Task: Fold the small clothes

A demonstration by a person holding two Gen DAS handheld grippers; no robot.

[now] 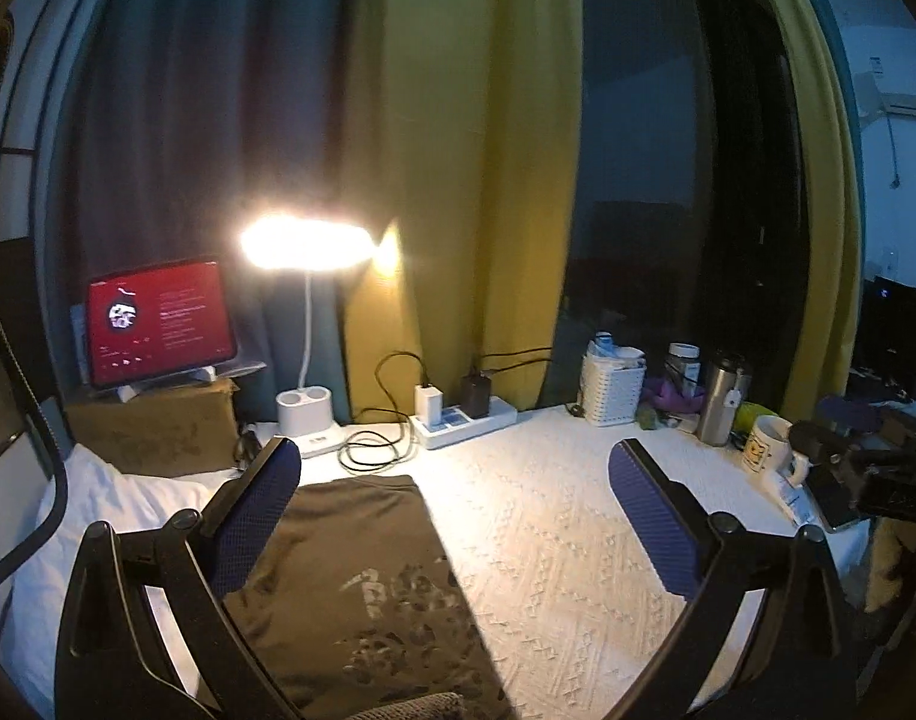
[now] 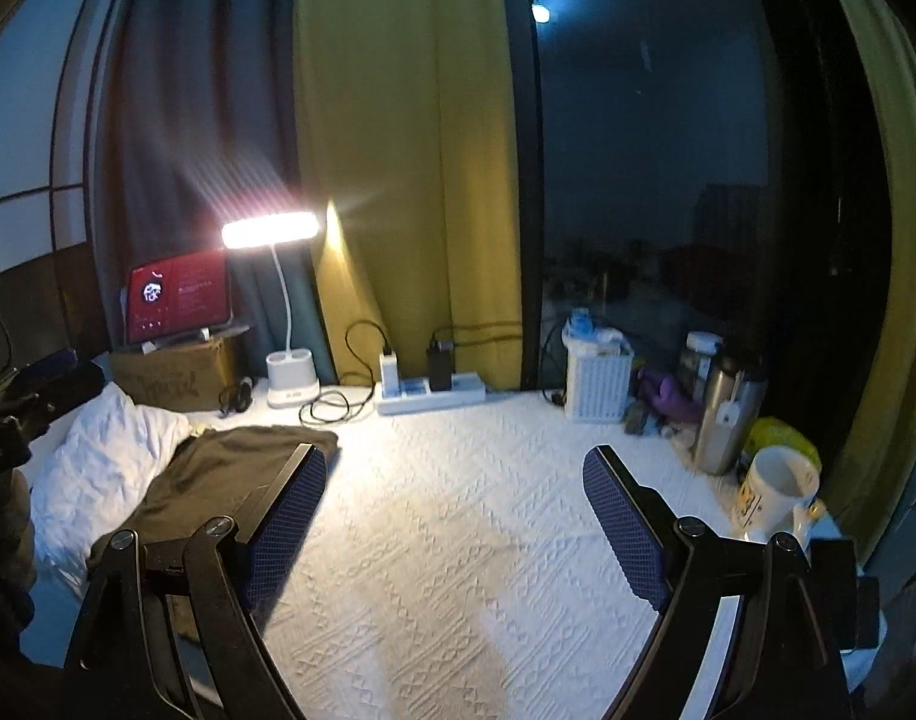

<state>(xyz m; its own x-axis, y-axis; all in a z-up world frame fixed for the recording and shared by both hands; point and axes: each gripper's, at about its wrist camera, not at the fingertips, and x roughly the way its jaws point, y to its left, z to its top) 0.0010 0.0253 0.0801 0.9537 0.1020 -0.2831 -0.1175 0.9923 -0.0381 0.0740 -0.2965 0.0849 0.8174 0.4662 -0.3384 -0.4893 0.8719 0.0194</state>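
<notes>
A dark olive garment [image 1: 362, 546] with a pale print lies flat on the white textured bedcover [image 1: 548, 528]. My left gripper [image 1: 452, 462] hovers over it, open, with nothing between its blue pads [image 1: 254, 510]. The garment's right edge runs under the gap between the fingers. In the right wrist view the same garment [image 2: 230, 462] lies off to the left, partly behind the left finger. My right gripper [image 2: 455, 462] stands open over bare bedcover [image 2: 458, 540], holding nothing. Each gripper shows dimly at the other view's edge.
A lit desk lamp [image 1: 305, 246], a red-screened tablet [image 1: 158, 324] on a cardboard box, a power strip [image 1: 464, 417] with cables, a white basket [image 1: 611, 384], a steel flask [image 1: 719, 402] and a mug [image 1: 770, 450] line the back and right. A white crumpled cloth [image 2: 104, 468] lies at left.
</notes>
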